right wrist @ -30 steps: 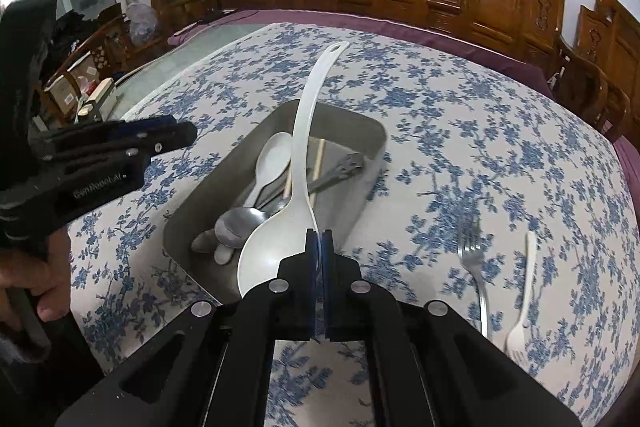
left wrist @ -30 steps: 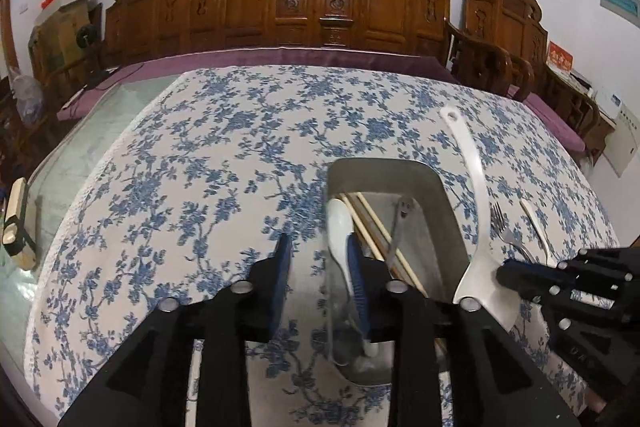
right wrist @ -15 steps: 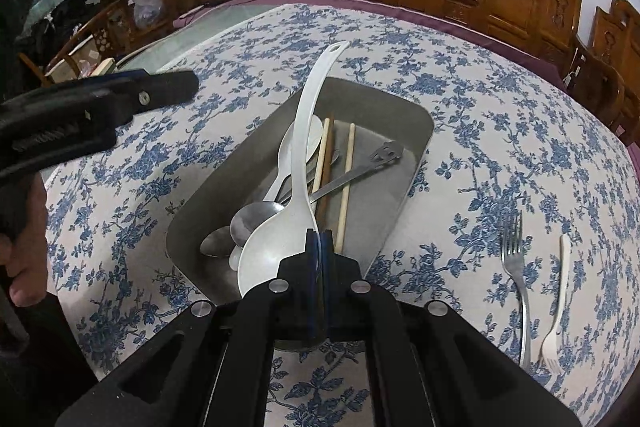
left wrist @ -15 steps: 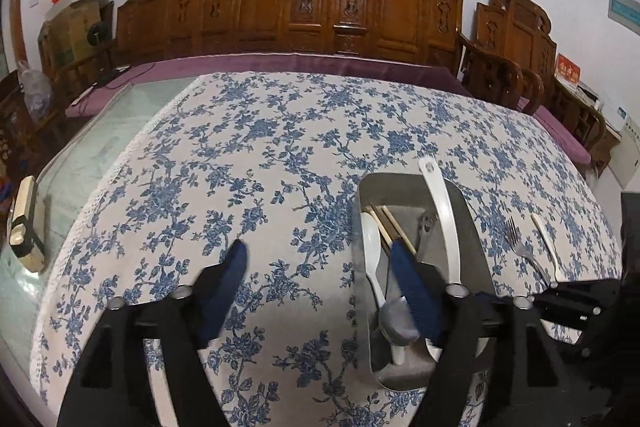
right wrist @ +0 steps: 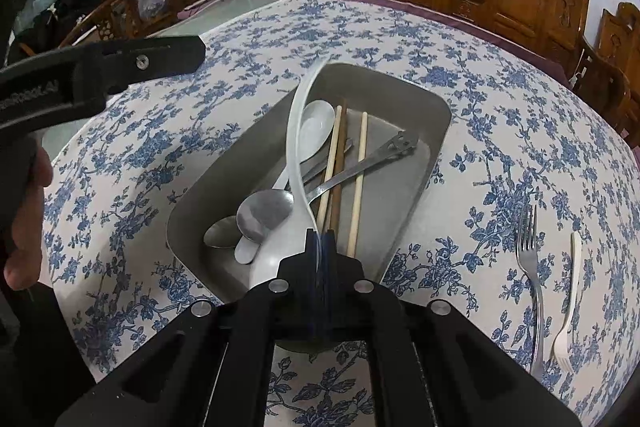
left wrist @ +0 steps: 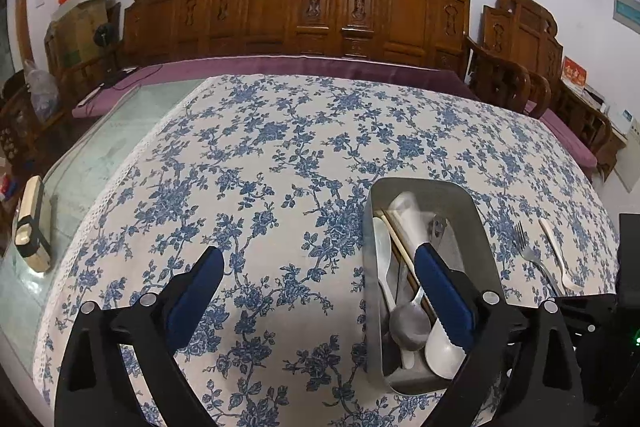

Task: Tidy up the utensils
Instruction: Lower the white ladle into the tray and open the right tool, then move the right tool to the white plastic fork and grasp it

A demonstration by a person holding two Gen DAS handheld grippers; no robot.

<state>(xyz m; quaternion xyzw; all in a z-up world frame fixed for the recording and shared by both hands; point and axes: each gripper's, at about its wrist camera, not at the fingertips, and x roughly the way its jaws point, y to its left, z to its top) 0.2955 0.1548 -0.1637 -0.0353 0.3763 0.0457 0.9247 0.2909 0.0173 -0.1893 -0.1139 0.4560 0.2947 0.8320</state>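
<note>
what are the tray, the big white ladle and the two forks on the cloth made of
Tray: looks like brushed metal, dull grey sheen.
White ladle: probably plastic, translucent along its thin handle.
Metal fork: likely stainless steel, shiny and silver.
White fork: probably plastic, matte and opaque.

Left gripper (left wrist: pixel 316 295): matte black plastic frame w/ triangular cut-outs, showing round silver screw heads along the top, fingers (left wrist: pixel 444 295) wearing blue ridged pads. Right gripper (right wrist: pixel 320 243): same black build, four silver screws showing, blue pads. White lettering is showing on the left gripper's black side. Hand (right wrist: pixel 24 211) is showing bare; no sleeve visible.
</note>
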